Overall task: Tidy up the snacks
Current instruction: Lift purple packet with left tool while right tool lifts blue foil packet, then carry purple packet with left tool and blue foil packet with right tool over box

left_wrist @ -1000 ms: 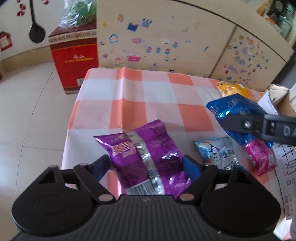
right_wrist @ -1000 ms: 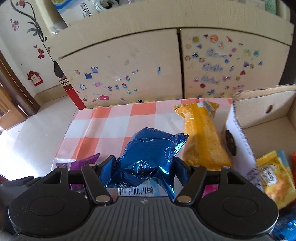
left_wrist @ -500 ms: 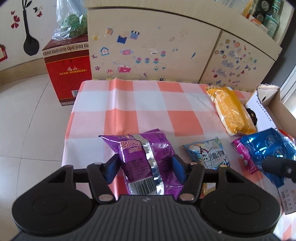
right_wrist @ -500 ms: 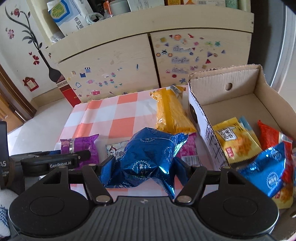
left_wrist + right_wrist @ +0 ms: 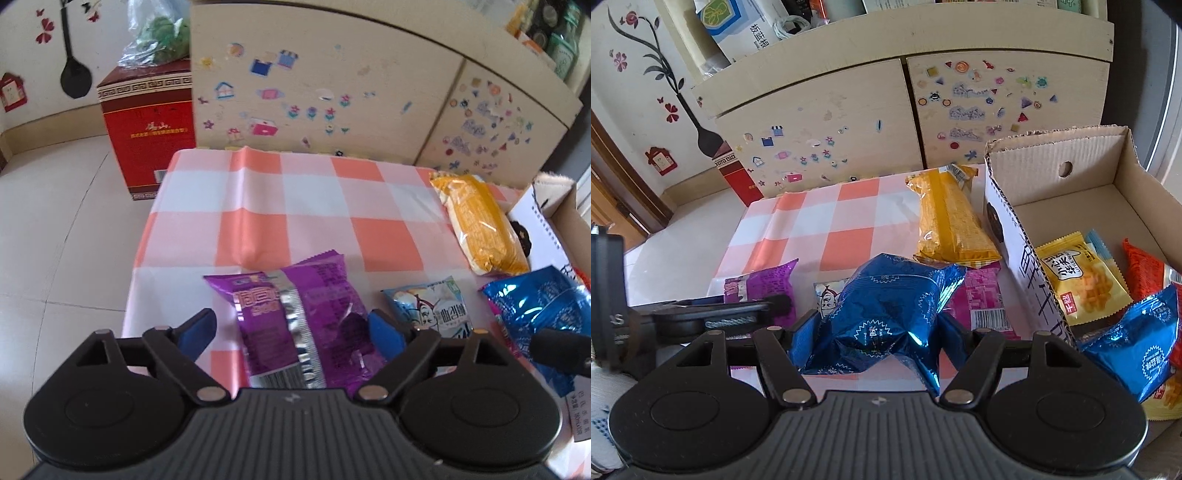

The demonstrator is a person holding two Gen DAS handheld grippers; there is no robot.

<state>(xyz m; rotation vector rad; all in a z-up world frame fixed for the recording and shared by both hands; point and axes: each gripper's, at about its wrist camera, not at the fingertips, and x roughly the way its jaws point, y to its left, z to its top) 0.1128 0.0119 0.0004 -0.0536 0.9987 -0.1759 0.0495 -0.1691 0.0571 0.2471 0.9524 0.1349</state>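
The purple snack bag (image 5: 299, 325) lay on the checked worktop (image 5: 258, 206) between the fingers of the left tongs (image 5: 291, 328). Those jaws were opening: the left finger stood clear of the bag, while the right finger sat against or just beside its edge, so the bag was not clamped. The blue foil bag (image 5: 882, 317) sat between the fingers of the right tongs (image 5: 877, 332), which were clamped on it from both sides, about half open around its bulk.

To the right of the worktop stood the cardboard box (image 5: 1071, 147), open at the top. Inside it lay a yellow packet (image 5: 1078, 273), a red packet (image 5: 1145, 269), a second blue foil bag (image 5: 1137, 347) and a pale blue wrapper edge behind the yellow one.

On the worktop also lay a long orange-yellow packet (image 5: 949, 218) just beside the box wall, a pink packet (image 5: 982, 299) and a small light-blue packet (image 5: 432, 306), both near the blue foil bag.
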